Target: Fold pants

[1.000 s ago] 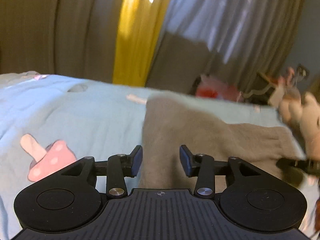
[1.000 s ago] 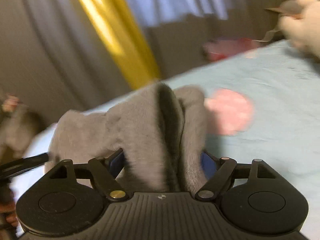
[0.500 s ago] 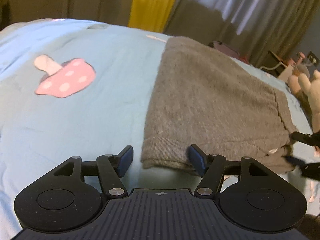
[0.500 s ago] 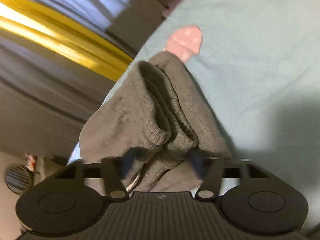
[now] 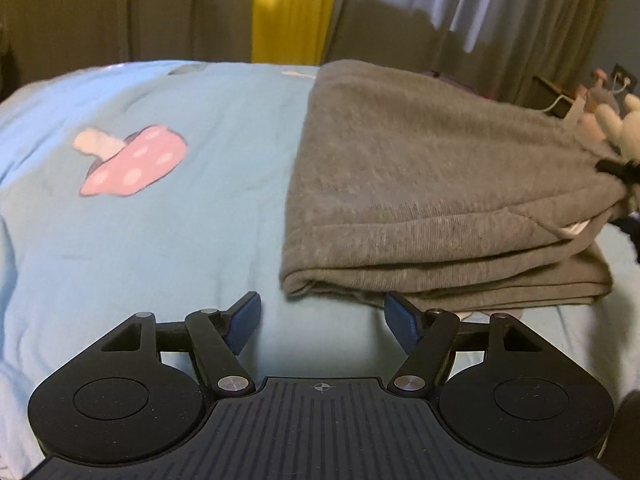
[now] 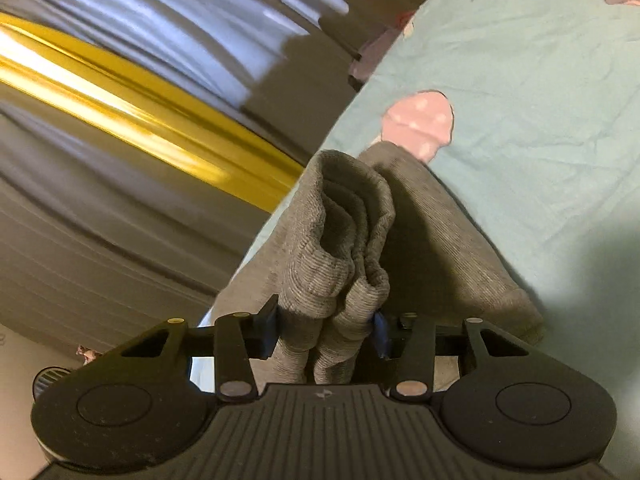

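Grey pants (image 5: 432,184) lie folded in layers on a light blue bedsheet (image 5: 192,240). My left gripper (image 5: 322,320) is open and empty, just in front of the near left corner of the fold. My right gripper (image 6: 325,328) is shut on bunched layers of the same grey pants (image 6: 344,248) at their far right end. Its black tips show in the left wrist view (image 5: 618,168) at the pants' right edge.
A pink mushroom print (image 5: 132,160) is on the sheet left of the pants, and another mushroom print (image 6: 420,120) shows beyond them. Grey, yellow and pale curtains (image 5: 292,8) hang behind the bed. Plush toys (image 5: 616,120) sit at the far right.
My left gripper has pulled back and lowered, so the folded pants' near edge is now just ahead of its open fingers. My right gripper keeps its hold and has tilted.
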### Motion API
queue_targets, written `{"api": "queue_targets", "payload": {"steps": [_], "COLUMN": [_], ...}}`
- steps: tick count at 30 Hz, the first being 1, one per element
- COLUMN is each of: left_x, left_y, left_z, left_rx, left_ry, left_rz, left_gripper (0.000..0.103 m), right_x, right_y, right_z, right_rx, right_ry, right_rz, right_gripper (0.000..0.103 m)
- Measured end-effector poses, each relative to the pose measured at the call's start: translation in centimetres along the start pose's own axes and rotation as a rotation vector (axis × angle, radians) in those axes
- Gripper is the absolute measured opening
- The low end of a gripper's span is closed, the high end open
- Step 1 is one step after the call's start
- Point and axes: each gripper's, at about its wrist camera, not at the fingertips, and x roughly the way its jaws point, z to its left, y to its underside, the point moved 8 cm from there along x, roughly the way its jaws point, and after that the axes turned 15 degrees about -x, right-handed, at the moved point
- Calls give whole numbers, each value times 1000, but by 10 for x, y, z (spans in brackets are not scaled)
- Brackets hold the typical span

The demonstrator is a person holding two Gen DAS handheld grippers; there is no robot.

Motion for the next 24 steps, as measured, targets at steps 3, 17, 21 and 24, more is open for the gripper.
{"api": "queue_targets", "payload": {"steps": [3,17,21,24], "left_x": [11,-2,-20,-20], "left_y": [-1,-22,-32,-29], "left_z": [5,65,78,73], "left_rx": [-17,-283,-428,-403], "left_ry": [-38,-61,20,24], "left_rz": [-19,-93,-173,-164], "left_gripper": [72,57,62,68], "right_x": [-7,-9,-31,-27], "right_y": [-3,17,9,24], "right_z": [2,-53,-56,-57], "right_rx": [11,26,47,130], "right_ry": [-18,113,157,68], "right_rz": [-5,100,58,103], "right_gripper": [43,60,63,63]}}
